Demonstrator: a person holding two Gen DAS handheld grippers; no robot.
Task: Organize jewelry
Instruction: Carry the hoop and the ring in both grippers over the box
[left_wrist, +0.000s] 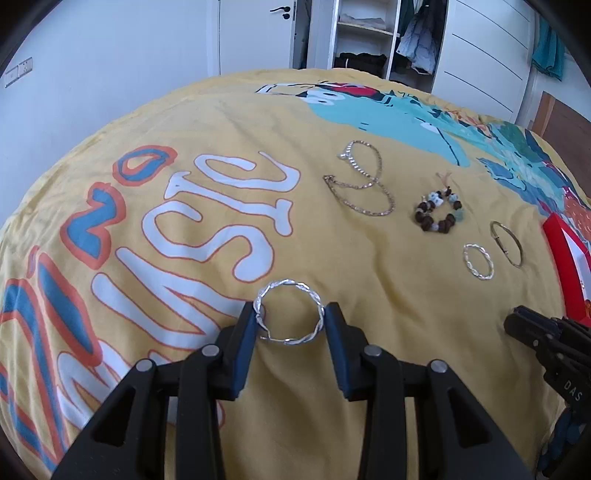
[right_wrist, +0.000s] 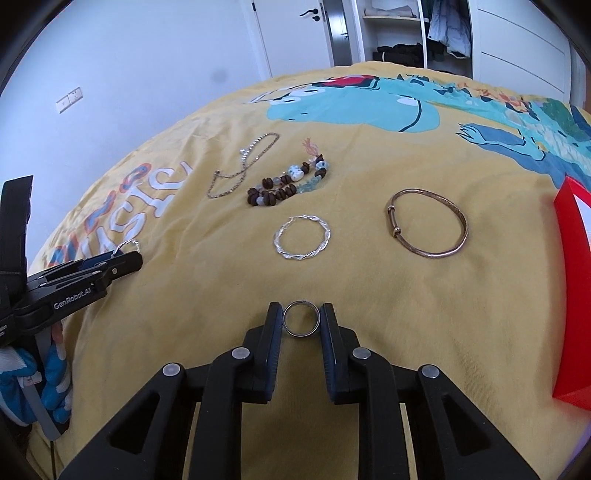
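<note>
Left tool (left_wrist: 289, 314): fingers bracket a twisted silver hoop (left_wrist: 289, 312) lying on the yellow bedspread (left_wrist: 221, 140). Both pads sit on its outer rim, so it's gripped. The hoop is braided wire, bright and thin, with a small gap near the bottom.

Further back on the bed: silver chain necklace (left_wrist: 360, 181) in a loose loop, then a beaded bracelet (right_wrist: 286, 184) with dark brown beads, pale blue-white stones and a pink tassel.

Second twisted silver hoop (right_wrist: 302, 238) lies flat near the centre, matching the first.

Right tool (right_wrist: 301, 319): narrow, pads touching both sides of a plain silver band ring (right_wrist: 301, 319) on the bedspread. The ring is smooth, standing slightly tilted.

Bronze bangle (right_wrist: 428, 223) with a clasp sleeve on its left side lies apart to the right.

Red box (right_wrist: 570, 295) at the right edge.
</note>
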